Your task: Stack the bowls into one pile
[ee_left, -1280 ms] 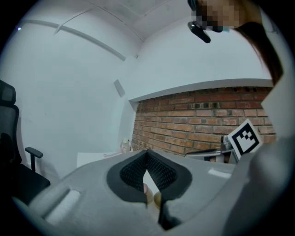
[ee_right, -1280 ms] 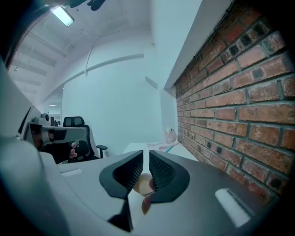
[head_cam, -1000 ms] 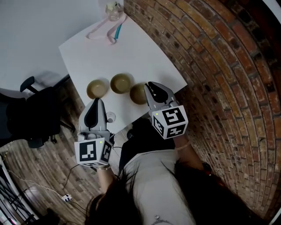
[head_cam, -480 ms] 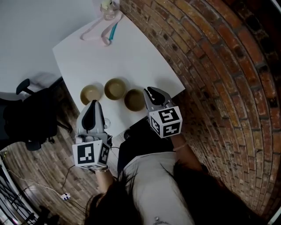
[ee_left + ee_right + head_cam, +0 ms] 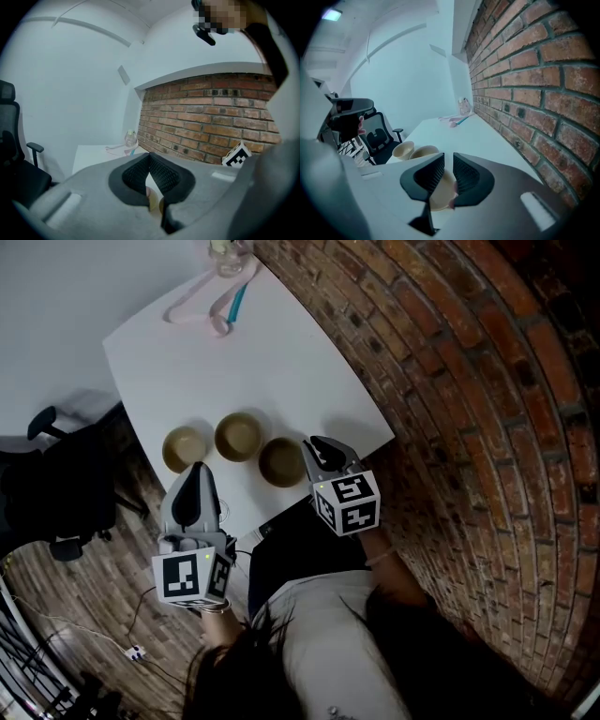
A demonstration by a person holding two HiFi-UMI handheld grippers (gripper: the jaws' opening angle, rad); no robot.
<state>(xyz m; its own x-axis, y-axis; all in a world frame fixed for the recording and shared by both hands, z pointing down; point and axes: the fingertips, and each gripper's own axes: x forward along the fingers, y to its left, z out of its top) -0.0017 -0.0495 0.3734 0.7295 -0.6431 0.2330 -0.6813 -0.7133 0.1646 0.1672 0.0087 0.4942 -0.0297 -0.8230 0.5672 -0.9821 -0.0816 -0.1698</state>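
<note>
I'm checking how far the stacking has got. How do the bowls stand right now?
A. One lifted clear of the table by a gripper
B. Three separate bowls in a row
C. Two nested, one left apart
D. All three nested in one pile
B: the left bowl, middle bowl and right bowl each sit singly on the white table, side by side, none inside another.

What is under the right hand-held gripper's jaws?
The rightmost bowl, standing on the white table; its hollow looks empty. The right hand-held gripper covers its right rim, so that part cannot be checked.
</note>
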